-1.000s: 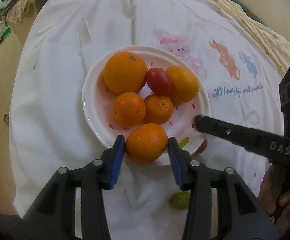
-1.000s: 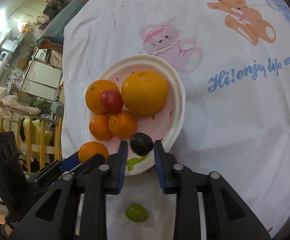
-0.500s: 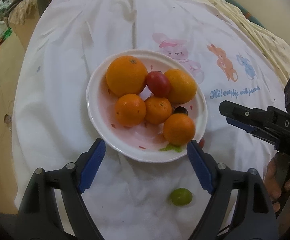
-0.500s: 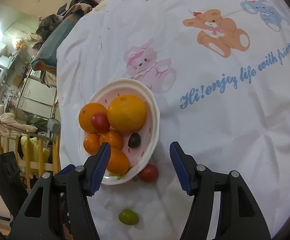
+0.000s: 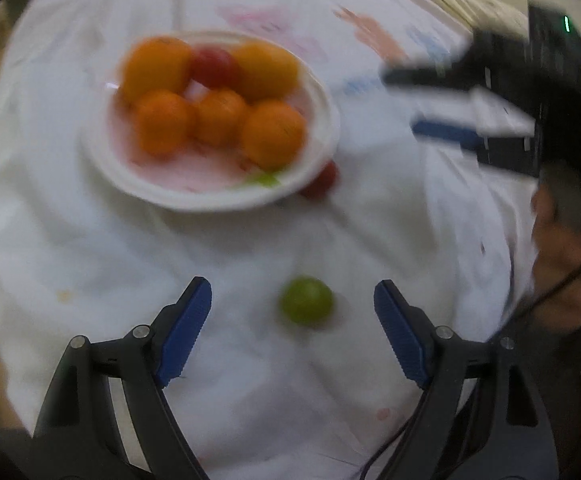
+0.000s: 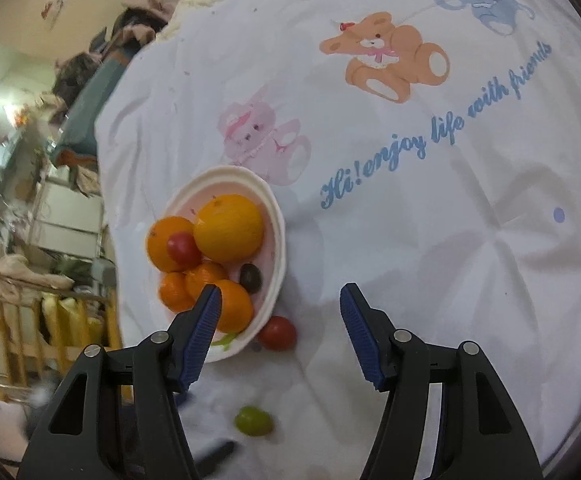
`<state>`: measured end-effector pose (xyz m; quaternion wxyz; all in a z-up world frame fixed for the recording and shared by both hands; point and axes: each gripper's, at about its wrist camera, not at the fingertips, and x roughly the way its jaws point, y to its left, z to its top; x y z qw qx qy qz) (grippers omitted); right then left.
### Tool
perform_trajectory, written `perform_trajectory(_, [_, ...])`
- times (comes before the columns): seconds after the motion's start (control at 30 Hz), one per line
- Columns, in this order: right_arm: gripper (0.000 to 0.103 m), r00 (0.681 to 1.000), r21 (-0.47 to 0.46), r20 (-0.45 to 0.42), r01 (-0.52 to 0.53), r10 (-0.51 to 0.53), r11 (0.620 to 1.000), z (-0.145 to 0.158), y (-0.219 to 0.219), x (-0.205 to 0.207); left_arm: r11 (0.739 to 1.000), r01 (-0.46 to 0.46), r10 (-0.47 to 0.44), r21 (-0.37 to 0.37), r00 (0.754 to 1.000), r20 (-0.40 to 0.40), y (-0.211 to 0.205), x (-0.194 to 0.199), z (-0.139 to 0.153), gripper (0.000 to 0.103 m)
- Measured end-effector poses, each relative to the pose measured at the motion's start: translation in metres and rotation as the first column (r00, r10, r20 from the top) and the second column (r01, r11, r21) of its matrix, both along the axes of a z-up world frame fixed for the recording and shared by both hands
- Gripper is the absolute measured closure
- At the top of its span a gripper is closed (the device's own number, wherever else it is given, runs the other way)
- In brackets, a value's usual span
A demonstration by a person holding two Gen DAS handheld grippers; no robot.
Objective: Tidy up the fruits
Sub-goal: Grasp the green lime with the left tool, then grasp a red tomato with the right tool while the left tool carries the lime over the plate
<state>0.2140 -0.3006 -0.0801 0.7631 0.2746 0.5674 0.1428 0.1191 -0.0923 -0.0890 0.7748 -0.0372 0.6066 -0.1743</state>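
A white plate point(image 5: 138, 184) point(image 6: 276, 236) holds several oranges point(image 5: 272, 136) point(image 6: 228, 234), a red tomato point(image 5: 214, 66) point(image 6: 182, 248) and a dark grape point(image 6: 250, 278). A second red tomato point(image 5: 320, 180) point(image 6: 276, 333) lies on the cloth against the plate's rim. A green grape point(image 5: 306, 300) point(image 6: 253, 421) lies on the cloth. My left gripper point(image 5: 292, 328) is open, its fingers either side of the green grape, empty. My right gripper point(image 6: 280, 332) is open and empty, with the loose tomato between its fingers; it shows at the right in the left wrist view point(image 5: 430, 104).
The table is covered by a white cloth point(image 6: 410, 240) printed with cartoon animals and blue writing. The cloth's left edge drops off to a cluttered room with furniture point(image 6: 30, 240). The left wrist view is blurred by motion.
My left gripper let go of an orange on the plate, opened, and pulled back to the green grape. My right gripper released the dark grape on the plate, opened and drew back.
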Motion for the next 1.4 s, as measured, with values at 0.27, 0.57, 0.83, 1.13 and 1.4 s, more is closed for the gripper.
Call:
perform_trajectory(0.27, [0.039,0.999,0.032,0.005,0.047,-0.047,0.998,0.012,-0.017,-0.01,0.991,0.103,-0.105,0.08,0.994,0.02,-0.027,-0.008,-0.014,0.047])
perform_trajectory(0.57, [0.039,0.999,0.022,-0.002,0.036,-0.036,0.999,0.016,-0.015,-0.013,0.987,0.123,-0.126,0.101,0.992,0.029,-0.023,-0.012,-0.015,0.075])
perform_trajectory(0.83, [0.039,1.0,0.009,-0.021,-0.005,0.006,1.0,0.012,-0.003,-0.012,0.996,0.091,-0.092,0.018,0.994,0.058,0.003,-0.015,0.001,0.077])
perform_trajectory(1.13, [0.039,0.968,-0.268,-0.084,-0.252,0.238,0.93,-0.015,0.045,-0.017,0.991,-0.118,0.121,-0.065,0.991,0.052,0.056,-0.001,0.031,0.077])
perform_trajectory(1.4, [0.039,0.88,-0.43,-0.055,-0.447,0.471,0.784,-0.035,0.102,-0.027,0.973,-0.215,0.223,-0.08,0.97,0.099,0.079,0.01,0.045,0.077])
